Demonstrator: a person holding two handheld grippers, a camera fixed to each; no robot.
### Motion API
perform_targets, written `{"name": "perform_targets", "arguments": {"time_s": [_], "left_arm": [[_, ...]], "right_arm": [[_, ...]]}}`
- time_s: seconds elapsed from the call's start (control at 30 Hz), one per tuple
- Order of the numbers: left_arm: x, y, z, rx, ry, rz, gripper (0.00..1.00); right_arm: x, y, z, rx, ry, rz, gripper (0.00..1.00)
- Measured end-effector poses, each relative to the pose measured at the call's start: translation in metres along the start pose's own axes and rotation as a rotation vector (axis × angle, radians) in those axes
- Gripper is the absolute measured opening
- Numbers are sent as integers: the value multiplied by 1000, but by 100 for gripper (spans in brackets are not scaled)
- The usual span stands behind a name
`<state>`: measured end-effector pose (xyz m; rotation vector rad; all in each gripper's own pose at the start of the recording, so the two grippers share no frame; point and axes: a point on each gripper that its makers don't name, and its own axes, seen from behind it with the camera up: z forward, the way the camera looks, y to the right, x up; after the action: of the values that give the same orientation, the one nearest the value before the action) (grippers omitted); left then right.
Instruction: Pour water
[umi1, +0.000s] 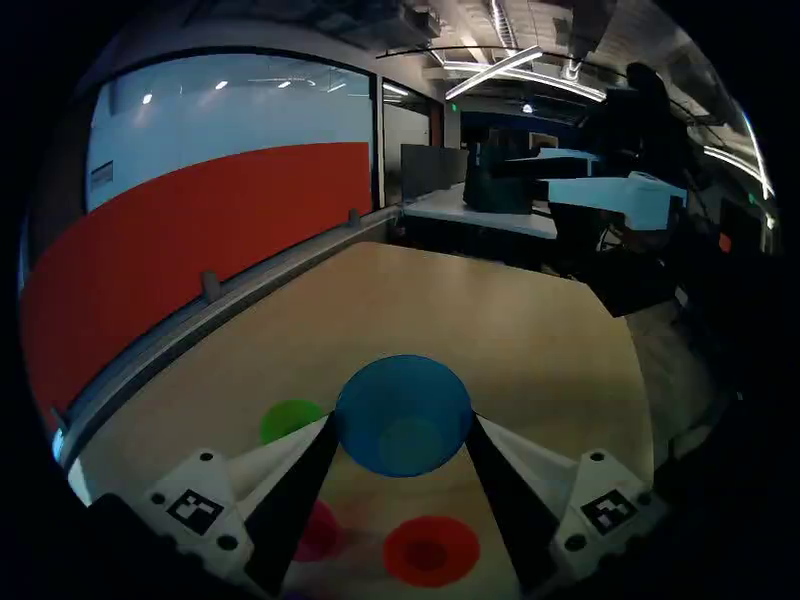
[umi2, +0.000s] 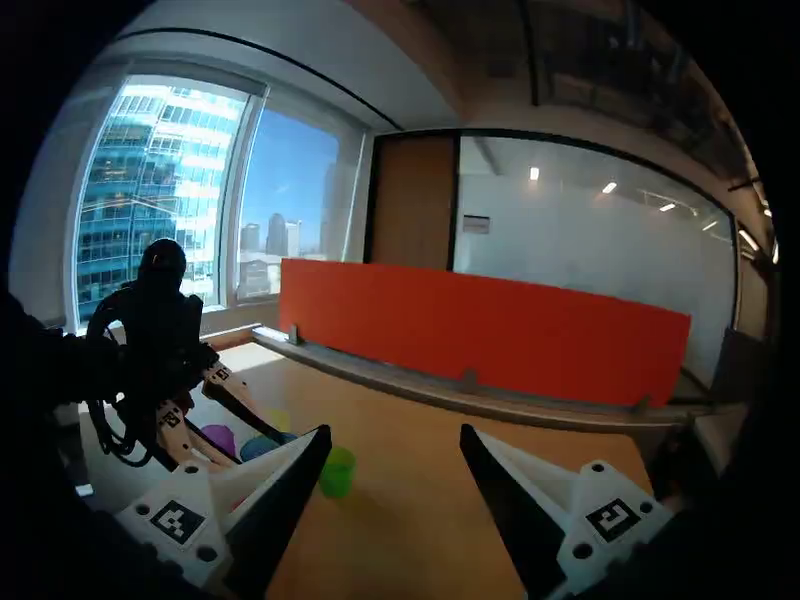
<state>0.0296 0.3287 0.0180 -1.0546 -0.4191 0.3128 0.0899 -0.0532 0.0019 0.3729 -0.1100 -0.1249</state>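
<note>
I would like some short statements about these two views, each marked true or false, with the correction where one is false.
1. The left gripper holds a blue cup between its fingers. True.
2. The right gripper grips the green cup. False: its fingers are open with nothing between them, and the green cup stands on the table.
3. A red cup stands on the table below the blue cup. True.
4. The divider along the table's far edge is yellow. False: the divider is orange-red.
</note>
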Motion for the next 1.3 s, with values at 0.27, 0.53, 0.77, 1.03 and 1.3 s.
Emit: {"name": "perform_targets", "arguments": {"time_s": [0.27, 0.53, 0.77, 1.03, 1.3], "left_arm": [[8, 4, -16, -7, 39, 0, 89], [18, 7, -29, -22, 94, -43, 89], [27, 3, -44, -17, 155, -61, 89], [36, -2, -63, -13, 223, -75, 89], [40, -7, -78, 18, 261, -29, 89]], "right_arm": [[6, -5, -1, 6, 10, -5, 100], [15, -13, -2, 15, 22, -20, 100], [19, -19, -2, 22, 29, -25, 100], [23, -27, 1, 36, 36, -26, 100], [28, -36, 6, 53, 40, -37, 100]]}}
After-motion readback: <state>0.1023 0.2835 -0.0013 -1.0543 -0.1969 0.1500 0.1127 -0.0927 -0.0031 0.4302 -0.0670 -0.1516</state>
